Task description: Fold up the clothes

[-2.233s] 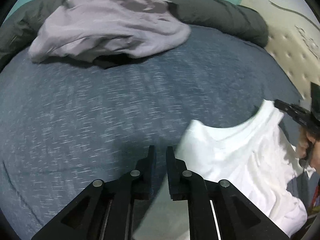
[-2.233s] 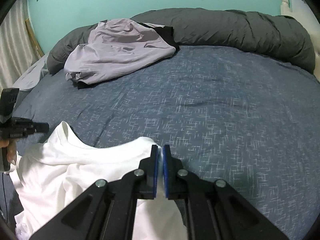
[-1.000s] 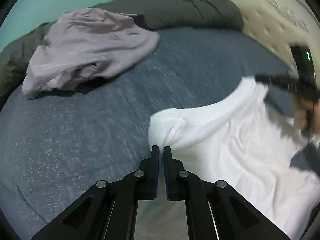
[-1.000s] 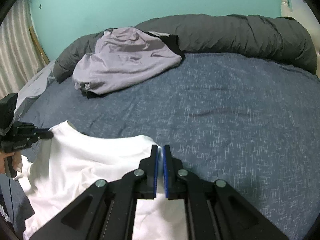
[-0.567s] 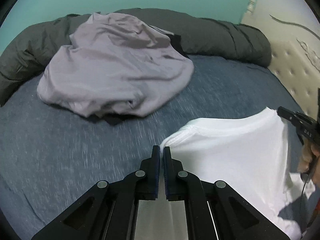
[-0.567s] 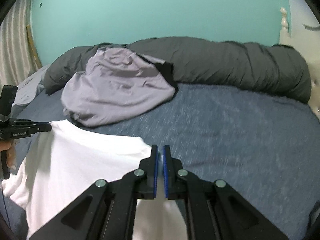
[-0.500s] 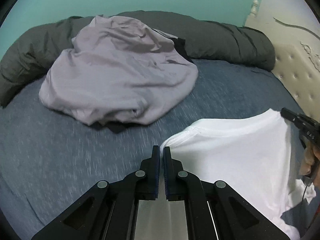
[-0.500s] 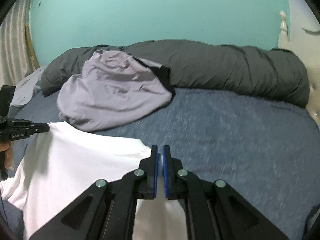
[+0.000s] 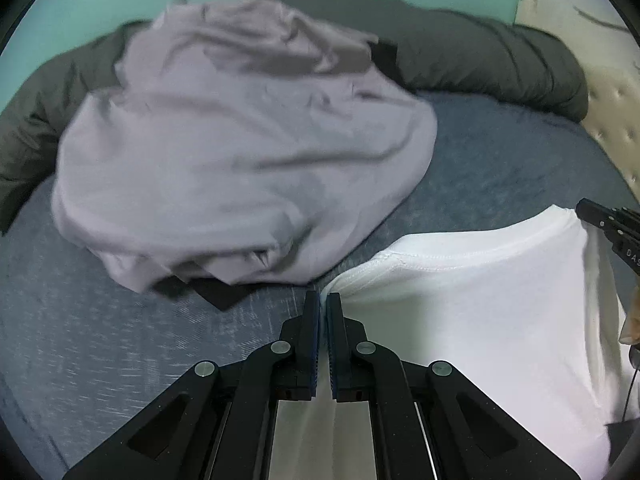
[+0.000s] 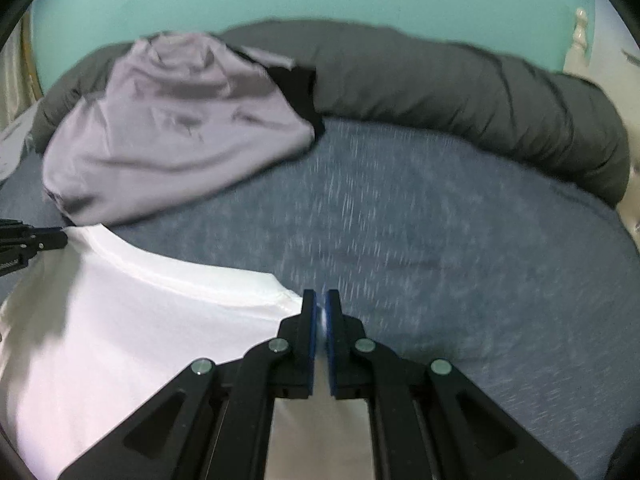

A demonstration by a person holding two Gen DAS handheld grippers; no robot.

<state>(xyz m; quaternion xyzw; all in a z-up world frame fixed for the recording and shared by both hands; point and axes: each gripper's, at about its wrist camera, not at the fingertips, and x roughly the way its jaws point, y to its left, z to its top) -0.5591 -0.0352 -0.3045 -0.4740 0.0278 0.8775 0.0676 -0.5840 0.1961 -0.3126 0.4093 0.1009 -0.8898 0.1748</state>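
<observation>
Both grippers pinching the white shirt over the bed.

I had the left gripper [image 9: 323, 300] with fingers pressed together on the white shirt [image 9: 472, 312] at one end of its top edge, and the right gripper [image 10: 320, 299] pinching the other end. Shirt was stretched between them, hanging above the near part of the blue bed [image 10: 420, 248]. Lavender garment [image 9: 240, 140] lay crumpled at far left, partly on the grey rolled duvet [image 10: 460, 80] along the far side, a black piece [image 9: 224, 294] poking out under it. Both views were motion-blurred.
</observation>
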